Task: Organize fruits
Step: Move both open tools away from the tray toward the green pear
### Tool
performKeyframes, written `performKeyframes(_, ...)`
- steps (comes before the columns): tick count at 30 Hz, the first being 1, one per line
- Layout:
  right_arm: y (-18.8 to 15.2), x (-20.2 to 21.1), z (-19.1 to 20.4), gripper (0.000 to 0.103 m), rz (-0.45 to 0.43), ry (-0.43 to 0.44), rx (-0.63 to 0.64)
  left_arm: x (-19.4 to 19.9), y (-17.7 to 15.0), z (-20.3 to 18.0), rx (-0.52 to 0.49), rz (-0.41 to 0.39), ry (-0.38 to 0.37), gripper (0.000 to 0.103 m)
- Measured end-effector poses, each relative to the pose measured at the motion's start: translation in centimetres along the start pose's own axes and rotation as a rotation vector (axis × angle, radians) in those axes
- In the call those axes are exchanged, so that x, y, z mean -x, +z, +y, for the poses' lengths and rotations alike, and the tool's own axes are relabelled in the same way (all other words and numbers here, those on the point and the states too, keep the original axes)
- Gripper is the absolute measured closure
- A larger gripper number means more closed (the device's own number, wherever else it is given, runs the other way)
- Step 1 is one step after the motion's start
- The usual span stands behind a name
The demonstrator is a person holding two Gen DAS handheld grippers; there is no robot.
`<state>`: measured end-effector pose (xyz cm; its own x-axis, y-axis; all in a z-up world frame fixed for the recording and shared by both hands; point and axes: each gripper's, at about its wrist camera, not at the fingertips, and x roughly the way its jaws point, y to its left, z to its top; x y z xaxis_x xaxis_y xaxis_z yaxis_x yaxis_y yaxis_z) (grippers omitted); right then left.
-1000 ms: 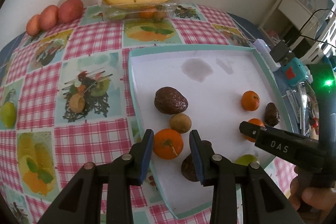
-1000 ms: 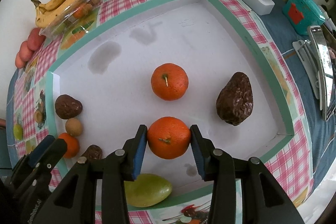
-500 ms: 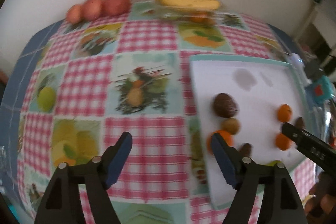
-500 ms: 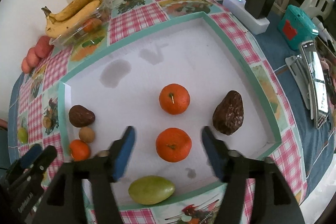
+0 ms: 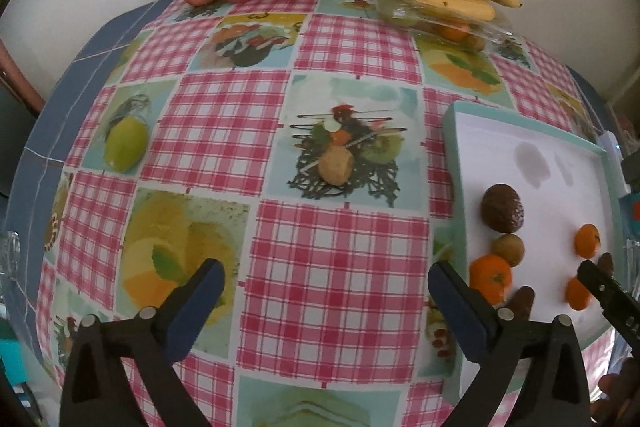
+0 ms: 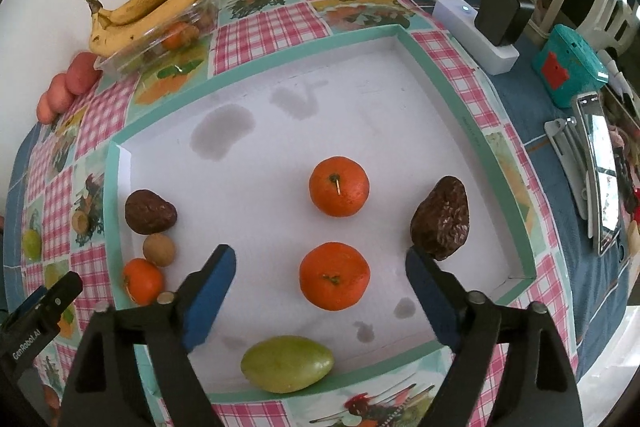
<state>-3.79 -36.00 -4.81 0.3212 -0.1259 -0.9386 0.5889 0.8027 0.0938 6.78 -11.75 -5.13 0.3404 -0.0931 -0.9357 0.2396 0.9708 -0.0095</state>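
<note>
Both grippers let go — fruit down in the tray

The right gripper has just been opening; the tangerine rests between its spread jaws, untouched, apparently set beside its twin to group like fruit. The left gripper, jaws also just opened wide and empty, hangs over the tablecloth — the tray is to its right.

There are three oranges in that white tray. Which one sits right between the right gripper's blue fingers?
The lower middle orange, stem facing the camera. It lies in the gap of the open right gripper, untouched. Another orange sits farther back, the third by the tray's left edge.
</note>
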Motion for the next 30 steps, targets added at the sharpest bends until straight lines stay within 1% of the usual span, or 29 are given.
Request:
performKeyframes(7,0.2,0.2,0.5,0.015,-0.026,-0.023,0.036,-0.1,0.1,0.2,0.001,0.010,-0.006,0.000)
performKeyframes(10,0.2,0.2,0.7,0.015,-0.033,-0.016,0.036,0.0,0.6,0.6,0.003,0.011,-0.018,0.000)
performKeyframes(14,0.3,0.5,0.9,0.015,-0.048,0.002,0.018,0.9,1.4,1.1,-0.028,-0.030,0.014,0.000)
performKeyframes(16,0.3,0.4,1.5,0.015,-0.048,0.004,0.032,1.2,1.9,1.7,-0.042,-0.050,0.035,0.000)
performKeyframes(19,0.2,0.5,2.6,0.015,-0.053,-0.005,0.075,1.7,2.8,3.2,-0.042,-0.081,0.076,0.000)
performKeyframes(21,0.1,0.8,3.4,0.015,-0.062,-0.013,0.087,1.9,3.2,4.3,-0.036,-0.092,0.090,0.000)
performKeyframes(27,0.3,2.0,5.4,0.015,-0.125,0.046,0.113,2.1,4.5,8.1,0.013,-0.106,0.114,0.000)
performKeyframes(30,0.6,2.7,6.7,0.015,-0.152,0.072,0.122,2.1,5.0,9.6,0.036,-0.111,0.110,0.000)
